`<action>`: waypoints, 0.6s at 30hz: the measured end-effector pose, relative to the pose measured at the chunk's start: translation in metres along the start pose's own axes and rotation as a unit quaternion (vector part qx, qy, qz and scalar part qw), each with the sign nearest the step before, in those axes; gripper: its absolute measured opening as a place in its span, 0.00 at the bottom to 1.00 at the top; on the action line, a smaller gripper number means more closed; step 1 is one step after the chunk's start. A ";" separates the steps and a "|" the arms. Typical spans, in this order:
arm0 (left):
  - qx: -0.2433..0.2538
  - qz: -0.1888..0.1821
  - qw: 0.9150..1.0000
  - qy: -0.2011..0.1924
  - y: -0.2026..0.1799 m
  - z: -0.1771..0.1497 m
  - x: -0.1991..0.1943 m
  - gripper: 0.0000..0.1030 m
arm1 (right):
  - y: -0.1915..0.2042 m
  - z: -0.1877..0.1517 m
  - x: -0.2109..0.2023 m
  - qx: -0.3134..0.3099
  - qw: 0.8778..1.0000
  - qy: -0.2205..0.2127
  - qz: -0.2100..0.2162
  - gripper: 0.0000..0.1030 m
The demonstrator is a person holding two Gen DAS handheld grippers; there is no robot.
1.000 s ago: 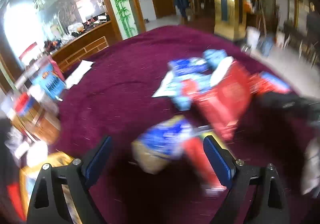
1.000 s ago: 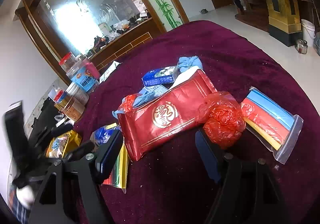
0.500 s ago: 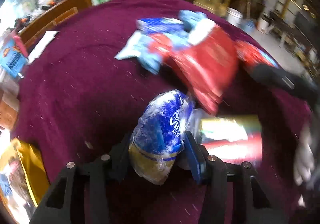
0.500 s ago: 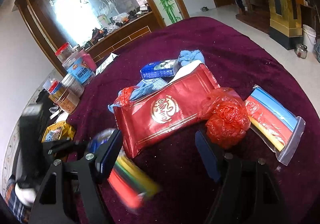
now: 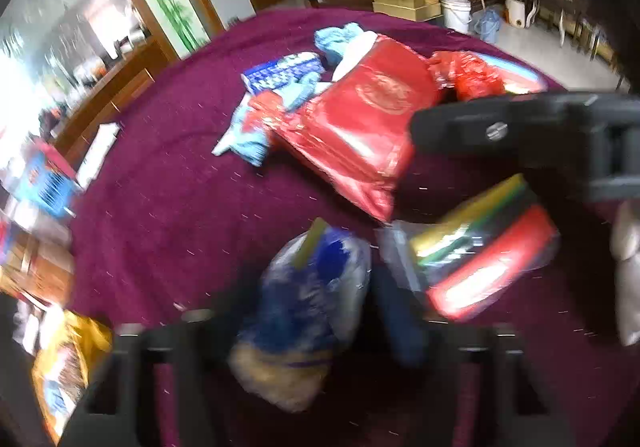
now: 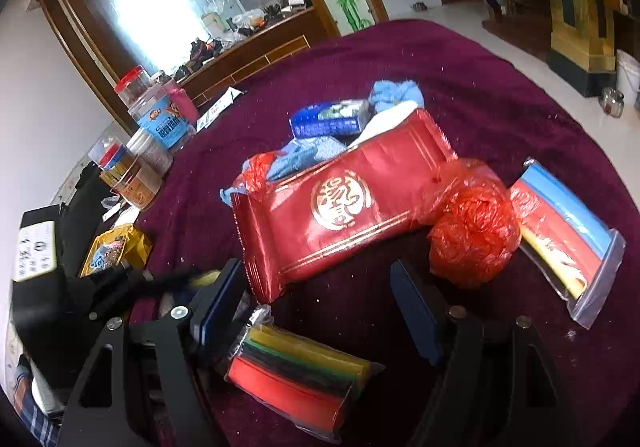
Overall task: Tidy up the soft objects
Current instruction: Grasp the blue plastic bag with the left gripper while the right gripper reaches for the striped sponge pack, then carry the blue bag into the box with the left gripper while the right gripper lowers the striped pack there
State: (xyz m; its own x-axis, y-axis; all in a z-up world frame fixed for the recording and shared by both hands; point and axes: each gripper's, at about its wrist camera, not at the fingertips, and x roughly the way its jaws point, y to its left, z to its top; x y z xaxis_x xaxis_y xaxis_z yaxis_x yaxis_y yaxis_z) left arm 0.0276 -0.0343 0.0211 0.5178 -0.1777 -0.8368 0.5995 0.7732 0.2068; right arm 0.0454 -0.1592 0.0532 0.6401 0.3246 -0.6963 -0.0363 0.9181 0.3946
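Gripping a blue-and-white soft pack (image 5: 308, 311) near the table's (image 6: 500, 87) front edge, the left gripper (image 5: 312, 323) is holding it while the right gripper (image 6: 320, 311) is hovering open above a coloured-strips bag (image 6: 296, 383).

1. A maroon-clothed table (image 6: 500, 95) is carrying all items.
2. A red foil packet (image 6: 344, 203) is lying ahead of the right tongs.
3. A striped bagged bundle (image 6: 296, 383) is lying between their fingers.
4. Jars (image 6: 160, 115) are standing far left.

Daylight glare from the window (image 6: 156, 3); left view motion-blurred, edges warped.
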 end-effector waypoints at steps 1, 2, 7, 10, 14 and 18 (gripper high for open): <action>-0.002 0.002 1.000 0.000 -0.001 -0.002 -0.005 0.49 | -0.001 0.000 0.002 0.004 1.000 0.006 0.007 0.71; -0.008 -0.002 1.000 -0.001 -0.001 -0.005 -0.010 0.49 | -0.002 0.000 0.003 0.007 1.000 0.011 0.012 0.71; -0.078 -0.044 0.995 -0.032 0.005 -0.036 -0.056 0.49 | -0.005 -0.002 0.011 0.020 0.998 0.037 0.043 0.71; -0.123 -0.066 0.988 -0.071 0.010 -0.065 -0.094 0.50 | 0.002 -0.006 0.019 0.006 0.997 0.057 0.049 0.71; -0.178 -0.079 0.975 -0.109 0.024 -0.102 -0.128 0.50 | 0.016 -0.013 0.022 -0.032 0.996 0.070 0.043 0.72; -0.231 -0.062 0.963 -0.126 0.053 -0.141 -0.151 0.50 | 0.033 -0.024 0.020 -0.068 0.991 0.104 0.049 0.73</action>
State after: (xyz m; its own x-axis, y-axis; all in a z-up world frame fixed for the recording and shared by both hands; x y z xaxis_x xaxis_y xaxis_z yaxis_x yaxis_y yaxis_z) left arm -0.1048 0.1191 0.0870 0.6259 -0.3825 -0.6797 0.3599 0.9148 -0.1834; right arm 0.0386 -0.1174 0.0381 0.4576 0.4398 -0.7727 -0.2024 0.8978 0.3912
